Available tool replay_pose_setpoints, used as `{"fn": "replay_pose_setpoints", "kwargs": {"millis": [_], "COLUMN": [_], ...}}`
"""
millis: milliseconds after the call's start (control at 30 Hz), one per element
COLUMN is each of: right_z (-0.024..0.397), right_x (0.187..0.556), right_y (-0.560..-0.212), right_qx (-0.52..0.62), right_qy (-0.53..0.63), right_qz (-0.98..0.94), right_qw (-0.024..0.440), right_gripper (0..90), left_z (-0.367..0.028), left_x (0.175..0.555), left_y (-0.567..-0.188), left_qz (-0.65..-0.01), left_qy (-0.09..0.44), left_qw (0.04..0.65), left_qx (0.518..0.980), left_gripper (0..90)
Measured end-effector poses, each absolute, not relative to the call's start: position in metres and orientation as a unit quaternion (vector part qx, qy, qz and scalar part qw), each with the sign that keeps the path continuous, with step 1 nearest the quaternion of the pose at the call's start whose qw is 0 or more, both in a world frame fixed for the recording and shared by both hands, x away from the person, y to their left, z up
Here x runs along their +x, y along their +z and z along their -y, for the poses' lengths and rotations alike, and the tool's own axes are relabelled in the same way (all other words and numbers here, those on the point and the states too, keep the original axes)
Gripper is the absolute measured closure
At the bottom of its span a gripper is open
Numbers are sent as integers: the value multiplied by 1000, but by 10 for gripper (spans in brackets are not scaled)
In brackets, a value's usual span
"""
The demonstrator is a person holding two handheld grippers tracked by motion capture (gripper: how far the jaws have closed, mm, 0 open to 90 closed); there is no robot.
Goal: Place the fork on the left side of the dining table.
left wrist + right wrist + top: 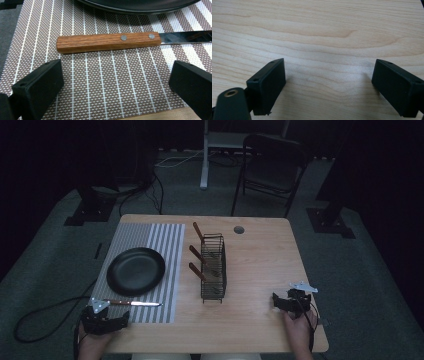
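While the left gripper (117, 87) hovers just short of the knife (108, 42), its jaws stand spread with nothing between them. That knife lies flat on the striped placemat (160, 242), just beside the black plate (135, 270). Spread likewise, the right gripper (328, 85) waits over bare table (317, 30), well apart from the knife. Likely fault: pads closing on the low handle may skid it across the mat.

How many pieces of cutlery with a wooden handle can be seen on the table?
4: one knife lies on the striped placemat beside the black plate; three handles stick out of the wire rack. More could be hidden inside.
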State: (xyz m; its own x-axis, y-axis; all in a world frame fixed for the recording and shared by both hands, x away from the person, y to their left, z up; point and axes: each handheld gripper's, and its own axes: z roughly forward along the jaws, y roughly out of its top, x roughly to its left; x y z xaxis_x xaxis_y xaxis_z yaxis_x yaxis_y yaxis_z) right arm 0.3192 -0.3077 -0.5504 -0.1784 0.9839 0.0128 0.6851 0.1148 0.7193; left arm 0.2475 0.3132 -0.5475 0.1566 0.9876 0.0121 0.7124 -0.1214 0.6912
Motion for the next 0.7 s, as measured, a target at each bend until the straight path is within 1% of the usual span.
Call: {"fn": "replay_pose_setpoints", "kwargs": {"millis": [700], "right_z": [308], "right_x": [319], "right_y": [-550], "right_qx": [592], "right_qy": [303], "right_qz": [-705], "right_qw": [246], "right_gripper": [115], "left_z": [-315], "left_x": [248], "left_y": [-545], "left_qz": [-600], "left_qy": [239], "left_qw": [273], "left_qx": [713], "left_gripper": [8]}}
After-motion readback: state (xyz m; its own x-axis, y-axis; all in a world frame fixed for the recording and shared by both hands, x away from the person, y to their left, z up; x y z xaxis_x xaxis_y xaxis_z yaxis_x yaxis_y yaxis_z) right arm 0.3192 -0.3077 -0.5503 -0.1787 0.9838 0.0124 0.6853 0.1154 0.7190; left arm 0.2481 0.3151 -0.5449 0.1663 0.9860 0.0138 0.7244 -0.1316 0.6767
